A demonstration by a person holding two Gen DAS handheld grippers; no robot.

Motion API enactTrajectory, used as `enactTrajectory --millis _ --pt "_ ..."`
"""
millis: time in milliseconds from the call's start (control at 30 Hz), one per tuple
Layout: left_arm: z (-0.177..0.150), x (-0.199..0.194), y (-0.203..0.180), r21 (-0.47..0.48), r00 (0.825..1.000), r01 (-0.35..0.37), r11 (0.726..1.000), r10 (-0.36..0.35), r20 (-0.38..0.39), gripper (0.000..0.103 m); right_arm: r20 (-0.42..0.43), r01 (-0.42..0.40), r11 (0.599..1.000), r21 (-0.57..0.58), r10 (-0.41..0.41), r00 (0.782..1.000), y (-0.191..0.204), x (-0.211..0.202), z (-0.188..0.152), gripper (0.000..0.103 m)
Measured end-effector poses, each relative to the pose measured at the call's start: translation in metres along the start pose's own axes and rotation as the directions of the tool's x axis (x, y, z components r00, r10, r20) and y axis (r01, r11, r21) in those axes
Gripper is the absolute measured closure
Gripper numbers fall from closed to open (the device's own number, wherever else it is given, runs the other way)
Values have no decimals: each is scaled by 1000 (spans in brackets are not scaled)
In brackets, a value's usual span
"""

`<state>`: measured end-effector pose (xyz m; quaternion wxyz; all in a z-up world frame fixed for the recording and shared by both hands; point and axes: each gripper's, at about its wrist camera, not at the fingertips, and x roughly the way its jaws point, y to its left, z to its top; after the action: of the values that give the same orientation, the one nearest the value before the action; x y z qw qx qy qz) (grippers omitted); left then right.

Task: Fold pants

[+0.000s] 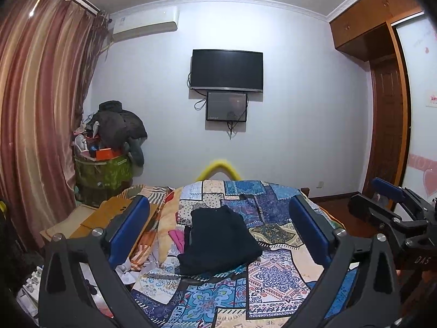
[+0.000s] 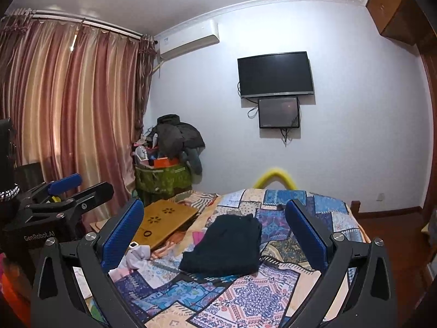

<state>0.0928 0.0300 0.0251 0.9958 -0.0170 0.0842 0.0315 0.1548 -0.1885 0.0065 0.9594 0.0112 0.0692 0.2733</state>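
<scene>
Dark folded pants [image 1: 218,242] [image 2: 228,246] lie in a compact stack on the patchwork bedspread [image 1: 273,278] [image 2: 259,295]. My left gripper [image 1: 218,231] is open and held well above and short of the pants, its blue pads framing them. My right gripper [image 2: 215,232] is also open, empty, and raised back from the stack. The right gripper's body [image 1: 393,210] shows at the right edge of the left wrist view; the left gripper's body [image 2: 62,194] shows at the left of the right wrist view.
Loose clothes and a pink item [image 1: 176,236] lie left of the pants. A wooden lap desk [image 2: 164,221] rests on the bed's left side. A green basket piled with clothes [image 2: 164,175] stands by the curtain [image 2: 82,114]. A television [image 1: 226,71] hangs on the far wall.
</scene>
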Motion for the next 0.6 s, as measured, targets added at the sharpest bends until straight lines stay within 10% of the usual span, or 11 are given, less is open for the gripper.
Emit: enactTrajectory --millis 600 --pt "-5 7 3 -22 1000 3 1000 -3 -21 0 -17 4 1000 9 -4 1000 0 -1 5 0"
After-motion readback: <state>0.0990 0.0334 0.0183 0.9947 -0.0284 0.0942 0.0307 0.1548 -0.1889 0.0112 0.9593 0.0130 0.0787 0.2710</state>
